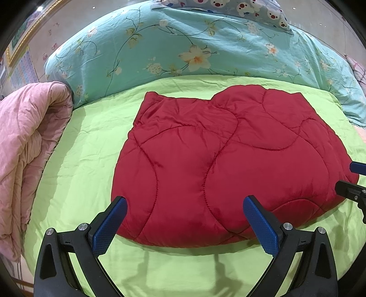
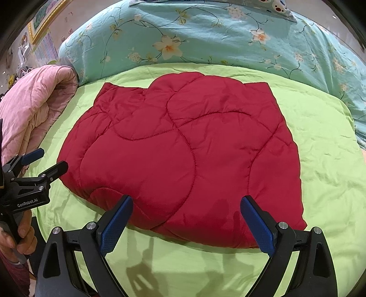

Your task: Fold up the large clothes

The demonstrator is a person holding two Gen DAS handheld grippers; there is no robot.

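Red quilted garment folded into a padded block, lying flat on the lime-green bed sheet; no jaws touching it. Left gripper with jaws spread wide, holding nothing, blue pads poised just above the near edge of the garment's left part; seen from the right wrist view at far left, also parted, gripped by a bare hand and sitting just beside the garment's left corner. Right gripper likewise with jaws spread wide and nothing between them, blue pads over the garment's near right edge; tips peeking in at the right margin of the left wrist view, close to the garment's right corner. Curved stitching lines running across the red fabric; far edge slightly uneven, with a rounded bulge at the middle. Gripper shadows falling on the sheet just in front of the near edge. Rolled pink quilt along the left side of the bed, apart from the garment. Turquoise floral duvet bunched across the far side, beyond the sheet; cartoon-print pillow behind it at the top. Gold picture frame on the wall at upper left.
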